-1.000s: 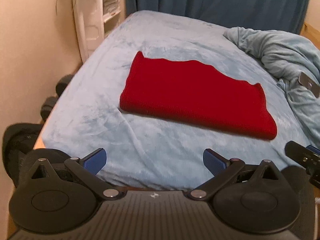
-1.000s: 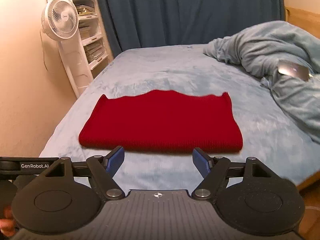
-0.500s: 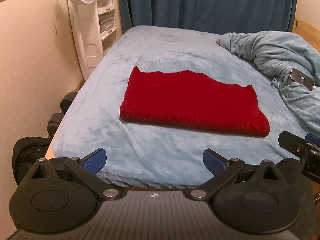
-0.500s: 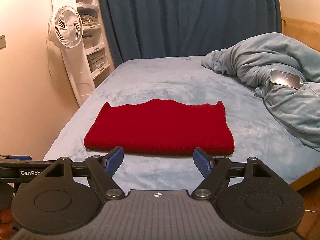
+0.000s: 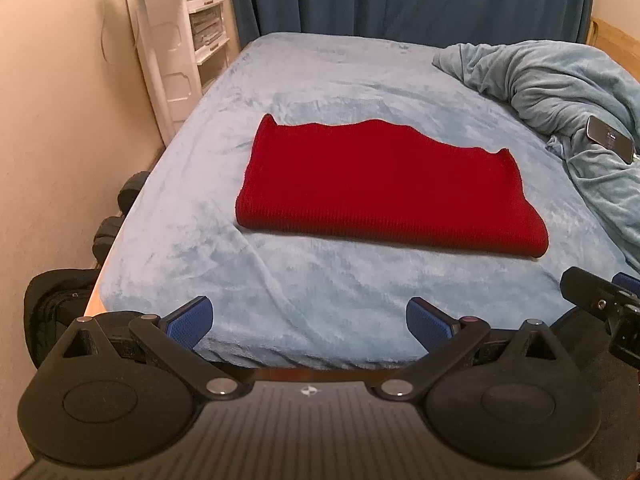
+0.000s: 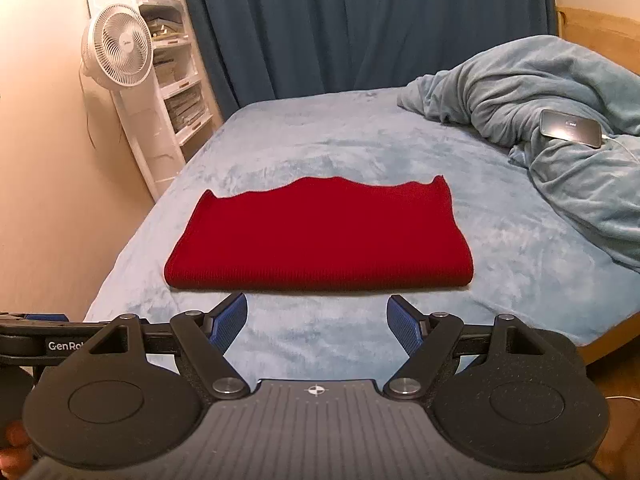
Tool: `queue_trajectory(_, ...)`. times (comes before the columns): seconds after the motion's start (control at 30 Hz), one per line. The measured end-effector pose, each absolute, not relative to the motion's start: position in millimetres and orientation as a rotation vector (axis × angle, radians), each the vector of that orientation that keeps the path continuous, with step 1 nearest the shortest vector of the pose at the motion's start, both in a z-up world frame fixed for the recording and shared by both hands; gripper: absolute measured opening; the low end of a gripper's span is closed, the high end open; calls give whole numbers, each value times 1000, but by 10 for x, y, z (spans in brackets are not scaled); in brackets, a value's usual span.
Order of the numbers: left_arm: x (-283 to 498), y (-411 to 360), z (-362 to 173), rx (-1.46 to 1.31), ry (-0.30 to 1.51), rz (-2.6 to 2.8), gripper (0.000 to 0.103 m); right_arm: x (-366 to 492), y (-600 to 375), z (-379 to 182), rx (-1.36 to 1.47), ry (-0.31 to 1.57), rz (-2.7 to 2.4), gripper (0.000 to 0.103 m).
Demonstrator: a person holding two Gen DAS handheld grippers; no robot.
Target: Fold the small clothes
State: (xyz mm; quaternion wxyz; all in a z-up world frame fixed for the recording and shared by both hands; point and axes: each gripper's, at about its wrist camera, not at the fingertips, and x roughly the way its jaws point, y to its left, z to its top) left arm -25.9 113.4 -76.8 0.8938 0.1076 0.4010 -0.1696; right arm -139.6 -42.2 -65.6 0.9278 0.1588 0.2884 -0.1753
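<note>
Lying folded at mid-frame on the blue bed (image 6: 360, 332), the red garment (image 6: 320, 244) sits beyond both spread, empty claws: left claw (image 5: 310, 320), right claw (image 6: 318, 322).

Bedroom in a home. Bed (image 6: 360, 152) with pale blue plush cover; wooden bed frame (image 6: 592, 28) along the right side; rumpled blue-grey blanket (image 6: 520, 80) with a smartphone (image 6: 570, 128) lying on it. Dark blue curtain (image 6: 360, 20) behind the bed. White pedestal fan (image 6: 118, 52) beside a white shelving unit (image 6: 180, 92) against a cream wall (image 6: 48, 160).
</note>
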Motion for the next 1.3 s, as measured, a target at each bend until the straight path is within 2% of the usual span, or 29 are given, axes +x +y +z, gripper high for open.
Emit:
queue_trajectory(1.0, 308, 967, -1016, 232, 914, -330, 103, -984, -617, -963, 371, 713, -388, 78)
queue_trajectory(1.3, 785, 971, -1225, 223, 936, -286, 103, -680, -1077, -1287, 555, 730, -404, 80)
